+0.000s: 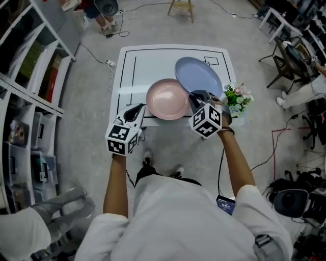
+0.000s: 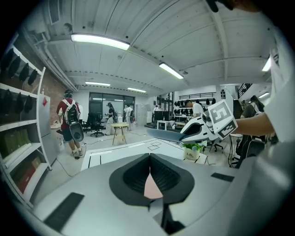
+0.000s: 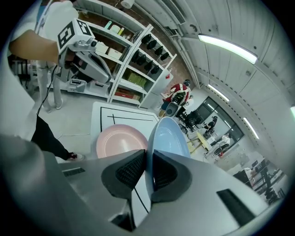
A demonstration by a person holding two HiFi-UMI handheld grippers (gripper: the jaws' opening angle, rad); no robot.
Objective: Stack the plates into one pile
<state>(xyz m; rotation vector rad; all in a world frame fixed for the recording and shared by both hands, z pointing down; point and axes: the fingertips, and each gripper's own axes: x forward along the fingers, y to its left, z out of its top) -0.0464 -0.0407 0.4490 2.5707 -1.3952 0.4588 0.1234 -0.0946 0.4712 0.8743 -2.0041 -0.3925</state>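
A pink plate lies flat near the front edge of the white table. My right gripper is shut on the near rim of a blue plate and holds it tilted above the table, just right of the pink one, overlapping its right edge in the head view. My left gripper is shut with nothing in it, just left of the pink plate at the table's front corner. A sliver of pink shows below its closed pads.
A small pot of flowers stands at the table's right edge, close to my right hand. Shelving runs along the left. A wooden stool stands beyond the table, and cables lie on the floor.
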